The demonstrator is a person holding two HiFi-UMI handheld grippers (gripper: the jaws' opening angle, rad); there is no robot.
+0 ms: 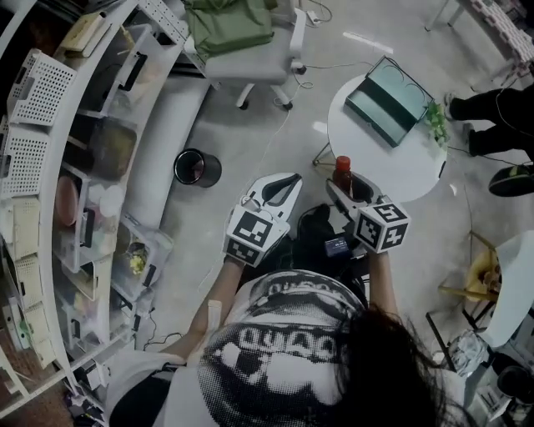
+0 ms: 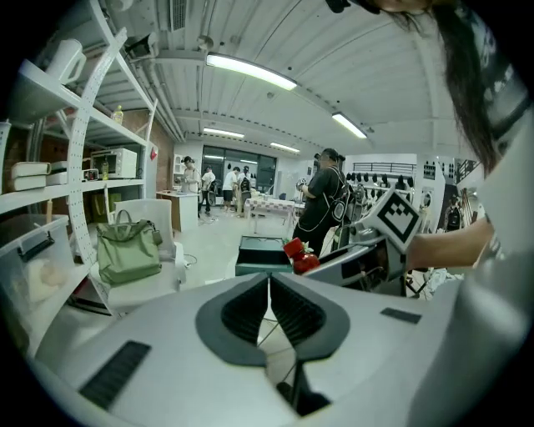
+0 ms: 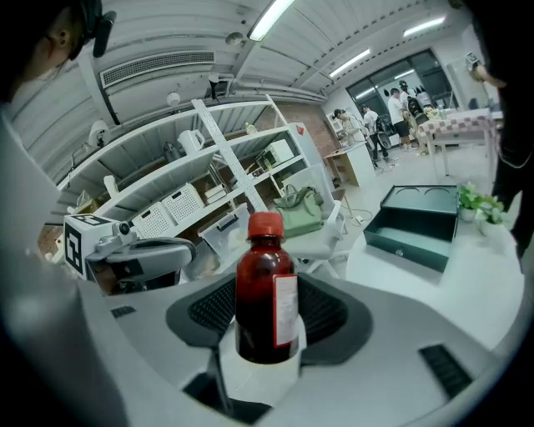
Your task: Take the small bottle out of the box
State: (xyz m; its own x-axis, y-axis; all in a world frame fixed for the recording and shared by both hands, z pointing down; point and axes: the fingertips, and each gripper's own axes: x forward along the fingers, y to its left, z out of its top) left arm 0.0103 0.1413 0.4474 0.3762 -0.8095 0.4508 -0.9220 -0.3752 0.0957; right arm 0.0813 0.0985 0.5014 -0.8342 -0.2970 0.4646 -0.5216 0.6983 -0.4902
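Between right gripper's [image 3: 267,325] clamping fingers [image 3: 210,307] stands the small bottle [image 3: 264,288]; left gripper's [image 2: 269,290] fingers [image 2: 244,313] closed.

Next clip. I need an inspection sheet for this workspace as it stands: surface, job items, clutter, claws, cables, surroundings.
Surface: round white table, mostly bare.
Job's things: dark green box lies open on the table, no bottle seen in it; small bottle, red cap, stands upright in the right claw.
Clutter: small plant at the table's edge; black bin on the floor.
Claws: right claw shut on the small bottle; left claw shut, nothing between its jaws.
Cables: thin white cable across the floor near the chair.
Surroundings: white shelving at left; office chair bearing a green bag; people farther off.
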